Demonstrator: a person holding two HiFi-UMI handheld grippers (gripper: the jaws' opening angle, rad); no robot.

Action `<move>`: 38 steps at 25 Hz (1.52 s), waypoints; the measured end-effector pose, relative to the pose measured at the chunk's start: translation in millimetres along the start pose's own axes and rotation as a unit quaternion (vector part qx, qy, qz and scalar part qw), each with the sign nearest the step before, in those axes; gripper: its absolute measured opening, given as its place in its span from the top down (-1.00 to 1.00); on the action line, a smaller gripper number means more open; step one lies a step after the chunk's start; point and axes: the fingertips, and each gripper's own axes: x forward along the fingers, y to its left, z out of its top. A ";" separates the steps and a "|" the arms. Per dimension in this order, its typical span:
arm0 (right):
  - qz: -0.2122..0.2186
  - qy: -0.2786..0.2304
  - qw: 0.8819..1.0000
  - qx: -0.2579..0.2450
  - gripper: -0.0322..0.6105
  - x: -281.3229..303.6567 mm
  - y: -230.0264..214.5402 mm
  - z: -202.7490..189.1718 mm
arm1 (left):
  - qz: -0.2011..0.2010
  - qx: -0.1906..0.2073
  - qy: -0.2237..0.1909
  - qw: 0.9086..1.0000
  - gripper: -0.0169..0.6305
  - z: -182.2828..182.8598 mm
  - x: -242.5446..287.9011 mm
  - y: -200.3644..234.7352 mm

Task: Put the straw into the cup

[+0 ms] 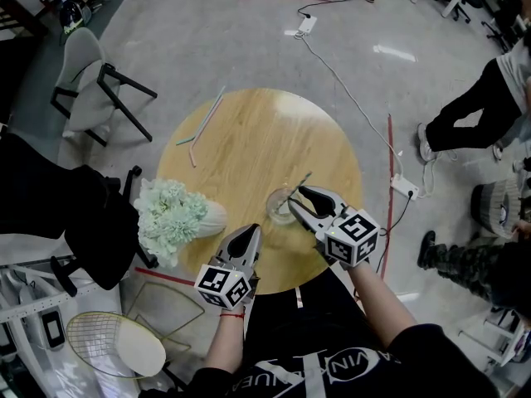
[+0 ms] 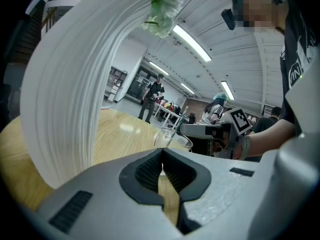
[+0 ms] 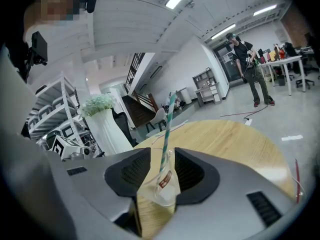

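Observation:
A clear plastic cup stands on the round wooden table near its front edge. A green-and-white striped straw stands in the cup and leans up to the right. My right gripper is open with its jaws on either side of the cup. In the right gripper view the cup and the straw stand between the pads, which do not press on them. My left gripper is shut and holds nothing, left of the cup. In the left gripper view the cup is just ahead.
A white vase of pale green flowers stands at the table's left front, close to my left gripper. Two spare straws lie at the far left of the table. A chair, a floor cable and people's legs surround the table.

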 end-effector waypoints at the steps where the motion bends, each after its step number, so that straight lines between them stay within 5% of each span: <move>1: 0.000 0.000 1.000 0.003 0.50 -1.1 0.0 -1.0 | -0.001 0.000 0.000 1.000 0.92 -0.5 -0.2 -0.1; 28: -0.038 -0.035 0.998 0.037 0.51 -51.3 20.2 -18.9 | -0.053 0.019 0.017 0.998 0.92 -13.6 -13.2 -27.1; 38: -0.027 -0.043 0.999 0.003 0.89 -65.4 58.8 -18.1 | -0.073 0.024 0.002 0.997 0.92 -7.8 -25.5 -42.5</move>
